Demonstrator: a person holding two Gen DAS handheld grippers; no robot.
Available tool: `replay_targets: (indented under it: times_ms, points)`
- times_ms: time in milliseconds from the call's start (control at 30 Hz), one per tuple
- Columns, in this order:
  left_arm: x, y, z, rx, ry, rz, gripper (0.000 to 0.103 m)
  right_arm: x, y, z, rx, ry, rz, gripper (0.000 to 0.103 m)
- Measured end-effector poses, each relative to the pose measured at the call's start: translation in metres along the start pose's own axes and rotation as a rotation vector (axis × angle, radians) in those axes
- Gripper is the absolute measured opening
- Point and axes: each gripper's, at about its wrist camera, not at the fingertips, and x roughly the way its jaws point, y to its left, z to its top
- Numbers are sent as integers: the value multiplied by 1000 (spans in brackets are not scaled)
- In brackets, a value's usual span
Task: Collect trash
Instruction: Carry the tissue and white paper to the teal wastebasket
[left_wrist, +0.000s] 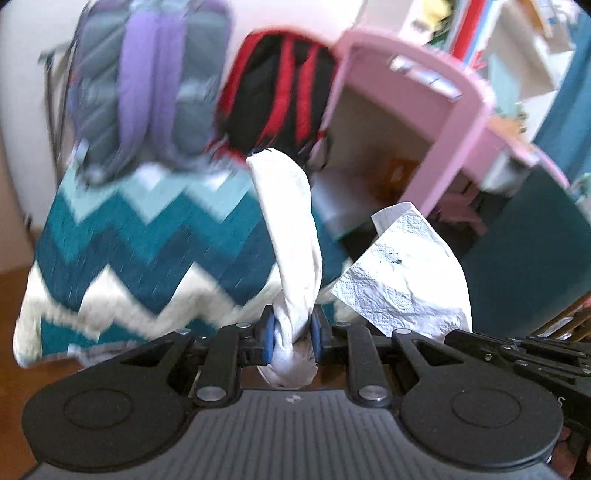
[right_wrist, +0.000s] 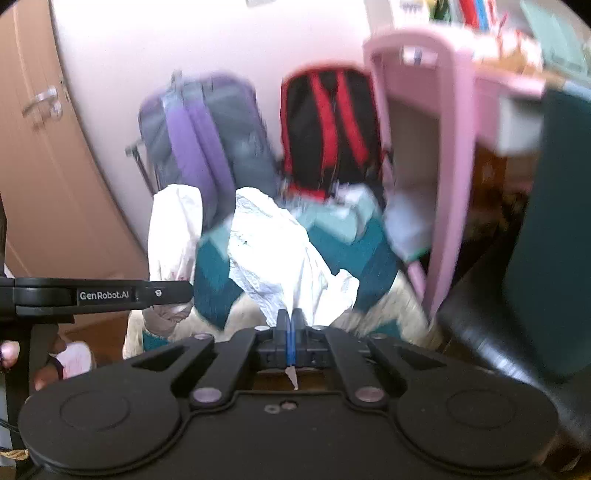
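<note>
Jaws of the left gripper (left_wrist: 293, 332) clench a twisted white bag (left_wrist: 293, 236), which sticks out ahead of them over the zigzag teal rug (left_wrist: 147, 251) — jaws of the right gripper (right_wrist: 289, 325) are pressed tight on a crumpled paper napkin (right_wrist: 280, 258), a thin corner poking out behind the pads. Purple backpack (right_wrist: 207, 147) and red-and-black backpack (right_wrist: 328, 129) lean on the wall beside a pink desk (right_wrist: 443, 110) — both blurred
</note>
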Motion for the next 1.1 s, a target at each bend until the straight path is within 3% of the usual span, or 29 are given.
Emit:
replay_targets:
  times_ms: [300, 700, 867, 1100]
  points:
    - [-36, -102, 62, 138, -139, -94, 19, -76, -47, 57, -15, -188, -85, 0]
    - [-38, -248, 119, 317, -203, -233, 19, -161, -139, 99, 37, -372, -250, 0]
    - [-24, -299, 132, 362, -202, -279, 19, -172, -181, 105, 73, -383, -334, 0]
    - [10, -356, 135, 407, -147, -313, 19, -161, -237, 98, 125, -303, -424, 0]
